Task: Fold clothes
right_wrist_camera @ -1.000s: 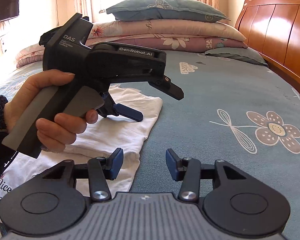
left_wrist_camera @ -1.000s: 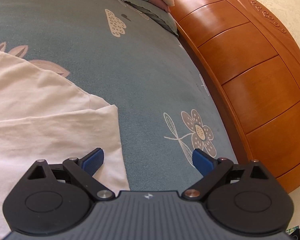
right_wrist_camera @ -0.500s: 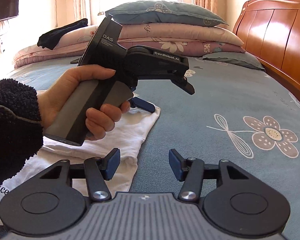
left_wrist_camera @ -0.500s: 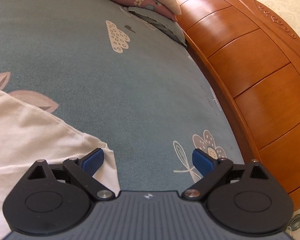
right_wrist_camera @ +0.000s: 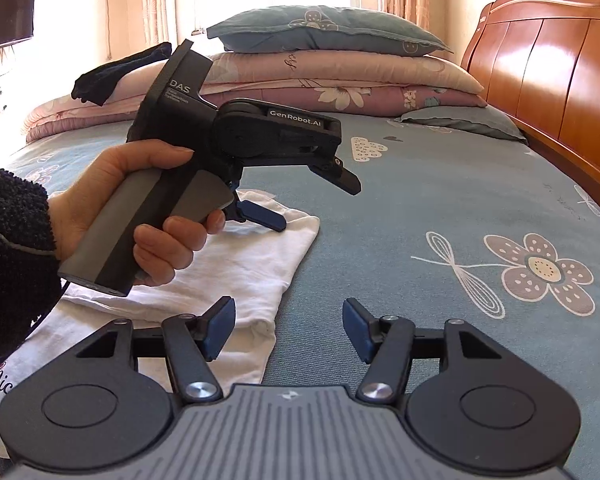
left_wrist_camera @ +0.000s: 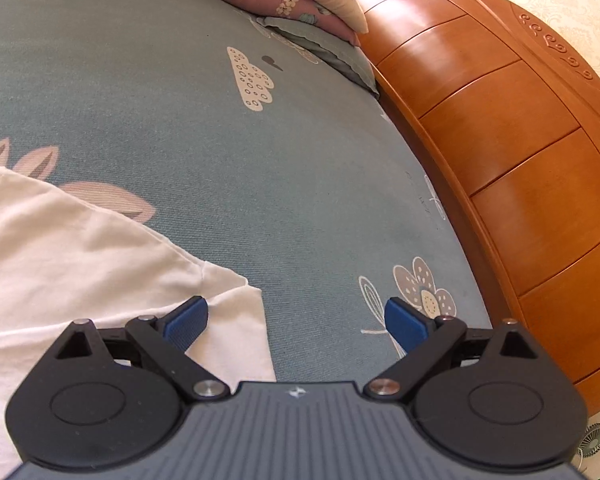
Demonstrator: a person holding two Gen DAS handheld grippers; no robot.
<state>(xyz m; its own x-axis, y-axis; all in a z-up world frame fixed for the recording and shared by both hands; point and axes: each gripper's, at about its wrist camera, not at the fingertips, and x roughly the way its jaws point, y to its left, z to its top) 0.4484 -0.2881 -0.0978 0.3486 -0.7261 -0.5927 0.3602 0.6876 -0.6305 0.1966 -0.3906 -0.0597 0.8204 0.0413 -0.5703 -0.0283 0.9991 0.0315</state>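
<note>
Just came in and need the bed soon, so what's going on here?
A person is folding a white T-shirt on the blue floral bedspread, with a handheld claw in each hand. The shirt lies partly folded near the bed's edge. The left claw, gripped by the left hand, hangs open just above the folded shirt. The right claw is open too, its jaws having just been opening with nothing between them, at the shirt's near corner. Neither holds cloth now.

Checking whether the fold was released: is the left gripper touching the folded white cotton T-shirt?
Cannot tell. In the right wrist view the left gripper has its lower blue finger right at the folded white cotton T-shirt, but neither contact nor gap shows plainly.
</note>
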